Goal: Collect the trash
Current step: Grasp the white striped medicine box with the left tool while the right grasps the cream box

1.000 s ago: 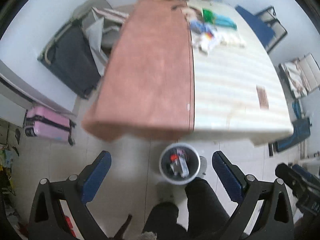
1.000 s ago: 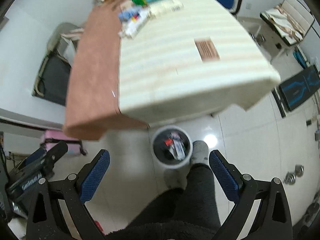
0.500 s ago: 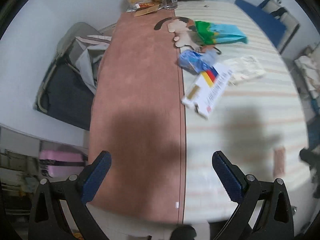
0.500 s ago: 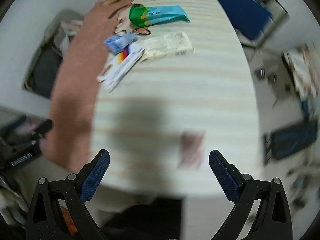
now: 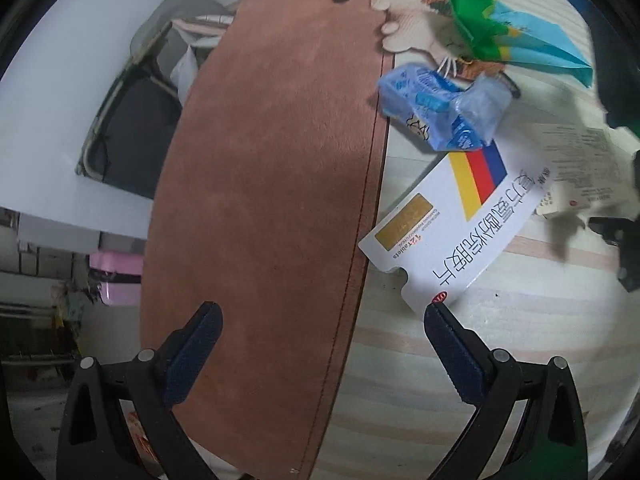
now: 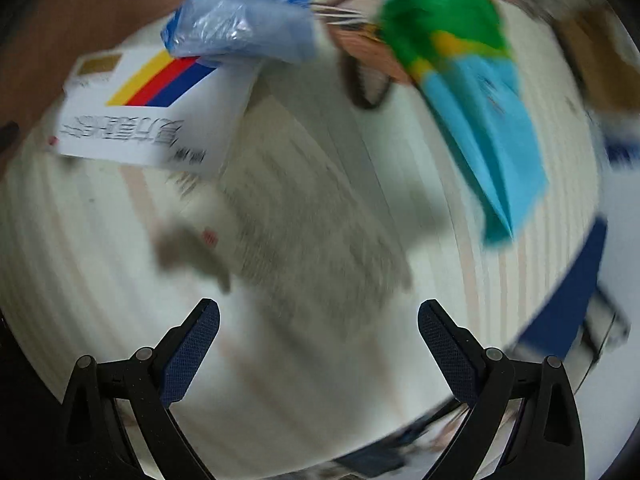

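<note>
Trash lies on the striped table [image 5: 460,380]. A white medicine box [image 5: 452,232] with yellow, red and blue stripes lies just ahead of my open, empty left gripper [image 5: 320,320]; it also shows in the right wrist view [image 6: 148,120]. A crumpled blue plastic wrapper [image 5: 436,110] [image 6: 240,20] rests on the box's far end. A green and light-blue bag [image 5: 516,40] [image 6: 472,92] lies farther back. A printed paper leaflet [image 6: 304,232] [image 5: 580,164] lies ahead of my open, empty right gripper [image 6: 318,316]. The right wrist view is blurred.
A brown cloth [image 5: 272,184] covers the table's left part. A cat-shaped mat [image 5: 416,28] lies under the bag. A grey folding chair [image 5: 136,120] and a pink suitcase [image 5: 116,280] stand left of the table. A blue chair [image 6: 560,308] is at the right.
Both grippers have swung up from the floor bin and moved forward over the table toward the trash pile. The box, wrapper and leaflet are now much closer. Both stay open.
</note>
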Demonstrator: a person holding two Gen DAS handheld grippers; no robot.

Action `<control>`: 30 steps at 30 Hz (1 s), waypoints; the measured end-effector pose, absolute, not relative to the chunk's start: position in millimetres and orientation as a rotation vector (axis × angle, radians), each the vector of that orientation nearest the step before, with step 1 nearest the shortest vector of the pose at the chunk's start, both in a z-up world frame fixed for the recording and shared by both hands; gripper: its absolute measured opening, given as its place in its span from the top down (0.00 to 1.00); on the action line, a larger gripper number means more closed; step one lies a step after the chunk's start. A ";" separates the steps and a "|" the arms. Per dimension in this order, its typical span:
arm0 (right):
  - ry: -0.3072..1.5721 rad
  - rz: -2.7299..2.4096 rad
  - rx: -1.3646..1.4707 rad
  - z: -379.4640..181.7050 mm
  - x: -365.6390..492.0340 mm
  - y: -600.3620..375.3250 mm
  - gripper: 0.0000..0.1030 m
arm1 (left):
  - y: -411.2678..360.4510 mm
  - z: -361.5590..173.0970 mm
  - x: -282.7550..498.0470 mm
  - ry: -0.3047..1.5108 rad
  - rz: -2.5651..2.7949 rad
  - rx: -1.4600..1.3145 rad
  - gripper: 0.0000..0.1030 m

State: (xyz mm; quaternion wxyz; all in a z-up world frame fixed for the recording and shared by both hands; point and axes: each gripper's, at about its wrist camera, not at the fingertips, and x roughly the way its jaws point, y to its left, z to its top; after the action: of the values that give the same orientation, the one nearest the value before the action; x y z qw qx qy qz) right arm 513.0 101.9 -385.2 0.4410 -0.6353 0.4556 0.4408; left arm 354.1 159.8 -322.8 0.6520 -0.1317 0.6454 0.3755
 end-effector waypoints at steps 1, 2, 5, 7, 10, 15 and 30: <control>1.128 1.118 -1.605 -392.8 514.1 106.7 0.02 | 161.4 -323.9 355.9 1.472 0.852 -0.295 0.00; 1.129 1.128 -1.621 -397.9 515.5 109.3 0.02 | 162.7 -324.6 358.4 1.476 0.849 -0.286 0.00; 1.246 1.156 -1.548 -403.5 535.5 113.6 0.00 | 167.8 -323.7 367.4 1.477 0.828 -0.270 0.00; 1.382 1.105 -1.422 -406.7 556.6 108.0 0.02 | 171.3 -322.8 376.0 1.476 0.790 -0.270 0.00; 1.595 0.876 -1.182 -412.8 596.9 79.7 0.03 | 172.7 -322.6 390.5 1.479 0.696 -0.250 0.00; 1.876 0.601 -0.720 -416.5 645.5 0.1 0.02 | 170.3 -335.9 419.6 1.523 0.501 -0.226 0.00; 1.606 0.620 -0.605 -398.4 644.2 -18.5 0.07 | 162.4 -373.3 461.5 1.599 0.284 -0.293 0.26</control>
State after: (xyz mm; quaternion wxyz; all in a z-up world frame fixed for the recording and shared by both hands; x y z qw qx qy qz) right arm 644.2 -18.5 -398.4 0.6118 -0.2622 0.6963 0.2686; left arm 461.5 162.4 -373.3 0.6786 -0.1303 0.7117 0.1263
